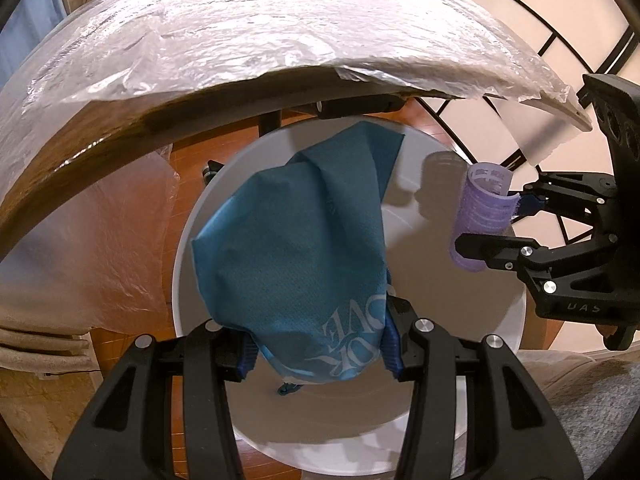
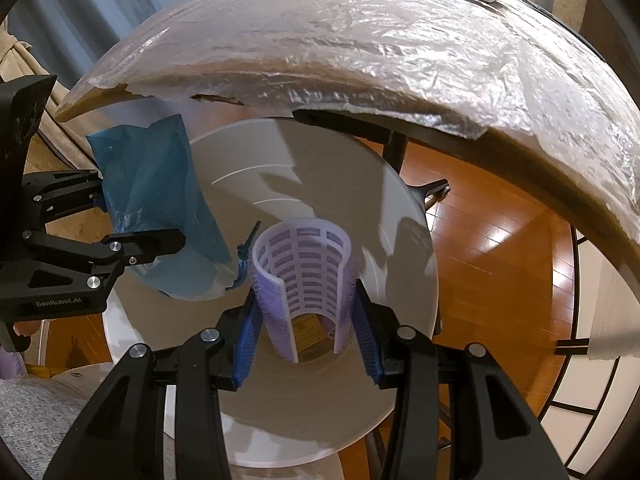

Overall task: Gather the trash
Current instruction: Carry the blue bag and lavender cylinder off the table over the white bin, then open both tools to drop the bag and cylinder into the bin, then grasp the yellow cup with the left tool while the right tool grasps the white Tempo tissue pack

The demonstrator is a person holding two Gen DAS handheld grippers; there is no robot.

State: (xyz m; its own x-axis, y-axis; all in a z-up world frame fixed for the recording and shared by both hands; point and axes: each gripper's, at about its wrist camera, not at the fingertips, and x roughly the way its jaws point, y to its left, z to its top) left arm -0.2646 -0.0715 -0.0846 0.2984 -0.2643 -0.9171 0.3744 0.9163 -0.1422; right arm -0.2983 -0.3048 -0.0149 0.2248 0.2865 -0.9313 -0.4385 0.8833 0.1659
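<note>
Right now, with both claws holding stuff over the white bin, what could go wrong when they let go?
1. The purple hair roller in the right claw hangs near the white bin's side in the left wrist view; released there, it might hit the rim and bounce onto the wooden floor.
2. The blue pouch in the left claw is wide and limp; it could drape over the rim.
3. Its dangling cord might snag a claw.

Warm indoor light, fisheye-warped edges

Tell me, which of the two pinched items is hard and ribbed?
The purple hair roller in the right gripper; the left gripper holds a soft blue pouch.
</note>
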